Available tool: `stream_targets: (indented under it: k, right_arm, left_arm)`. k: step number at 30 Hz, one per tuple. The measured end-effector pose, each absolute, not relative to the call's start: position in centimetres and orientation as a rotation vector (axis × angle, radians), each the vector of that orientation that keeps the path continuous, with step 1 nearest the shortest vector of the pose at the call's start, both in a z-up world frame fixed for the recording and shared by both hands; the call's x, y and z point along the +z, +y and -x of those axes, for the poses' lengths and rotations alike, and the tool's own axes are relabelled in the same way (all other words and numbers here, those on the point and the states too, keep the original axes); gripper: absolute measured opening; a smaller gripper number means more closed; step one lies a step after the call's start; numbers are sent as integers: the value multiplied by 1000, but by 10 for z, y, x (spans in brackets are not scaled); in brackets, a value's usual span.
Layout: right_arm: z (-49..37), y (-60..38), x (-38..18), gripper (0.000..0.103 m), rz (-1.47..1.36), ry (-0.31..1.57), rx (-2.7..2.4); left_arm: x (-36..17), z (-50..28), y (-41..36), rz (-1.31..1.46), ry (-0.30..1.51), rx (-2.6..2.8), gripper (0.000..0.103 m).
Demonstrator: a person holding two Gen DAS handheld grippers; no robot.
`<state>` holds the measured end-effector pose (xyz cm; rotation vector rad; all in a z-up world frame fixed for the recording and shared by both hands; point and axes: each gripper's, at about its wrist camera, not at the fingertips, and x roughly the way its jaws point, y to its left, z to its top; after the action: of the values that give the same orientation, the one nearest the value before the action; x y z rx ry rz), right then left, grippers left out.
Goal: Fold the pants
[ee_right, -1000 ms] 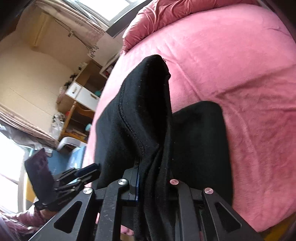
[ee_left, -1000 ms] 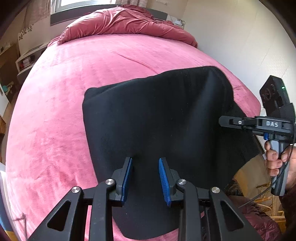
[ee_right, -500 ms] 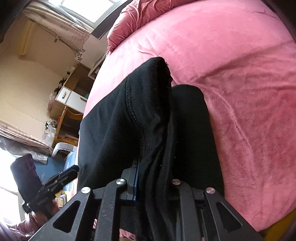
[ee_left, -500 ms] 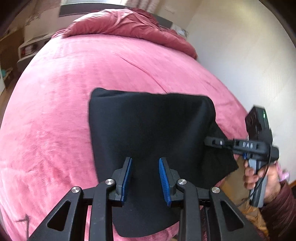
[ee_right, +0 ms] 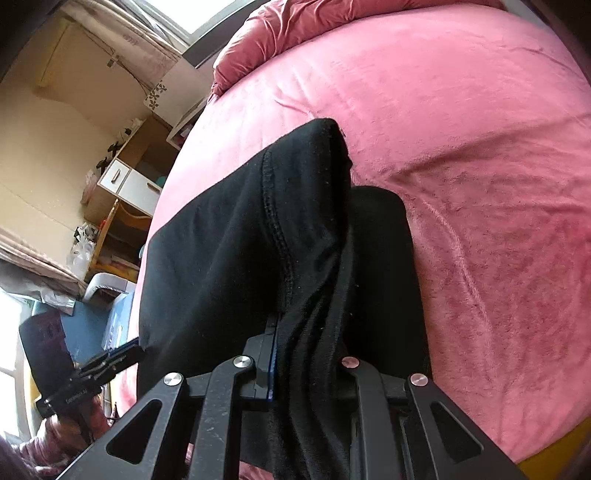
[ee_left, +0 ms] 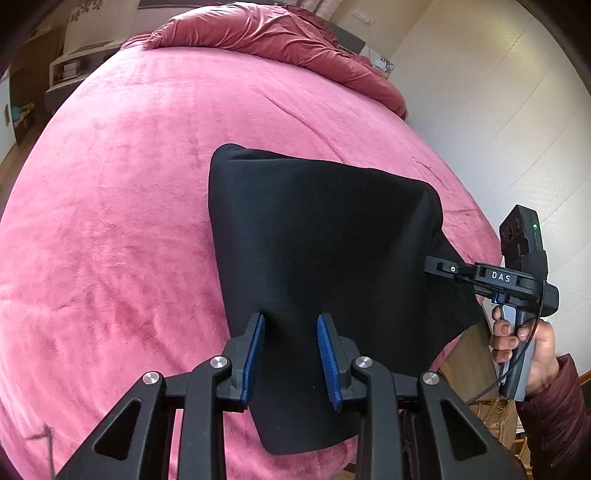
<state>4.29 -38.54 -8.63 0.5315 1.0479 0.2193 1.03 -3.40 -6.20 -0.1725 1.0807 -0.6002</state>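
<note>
Black pants (ee_left: pixel 325 229) lie folded near the front edge of a pink bed (ee_left: pixel 129 221), with the near part lifted off the cover. My left gripper (ee_left: pixel 291 317) holds their near left edge. Black cloth fills the gap between its blue pads, and more cloth hangs below it. In the right wrist view that left gripper (ee_right: pixel 129 352) meets the left edge of the pants (ee_right: pixel 221 258). My right gripper (ee_right: pixel 306 332) is shut on a bunched, seamed edge that drapes over and hides its fingertips. The left wrist view shows this right gripper (ee_left: pixel 430 266) biting the right edge.
A crumpled pink duvet (ee_left: pixel 277 33) lies at the head of the bed (ee_right: pixel 480 147). A white wall (ee_left: pixel 498 110) runs close along the right side. A hand (ee_left: pixel 517 332) in a dark red sleeve holds the right gripper. Drawers and shelves (ee_right: pixel 122 184) stand left of the bed.
The lifted cloth has sunk lower toward the bed and looks flatter. The left view has rolled and shifted, and the right gripper sits lower in it. Both grips are unchanged.
</note>
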Motion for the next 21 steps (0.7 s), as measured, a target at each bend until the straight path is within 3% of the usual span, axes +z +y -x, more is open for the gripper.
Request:
stream_targets:
  k: [8, 14, 21]
  right_arm:
    - [-22, -405, -59, 34, -558, 999, 125]
    - [25, -406, -28, 34, -550, 989, 157]
    - [49, -377, -51, 34, -560, 1087, 150]
  left_arm:
    - [-64, -15, -32, 198, 1092, -614, 30]
    - [-69, -16, -29, 214, 1090, -622, 30]
    - [-66, -15, -28, 207, 1084, -631, 30]
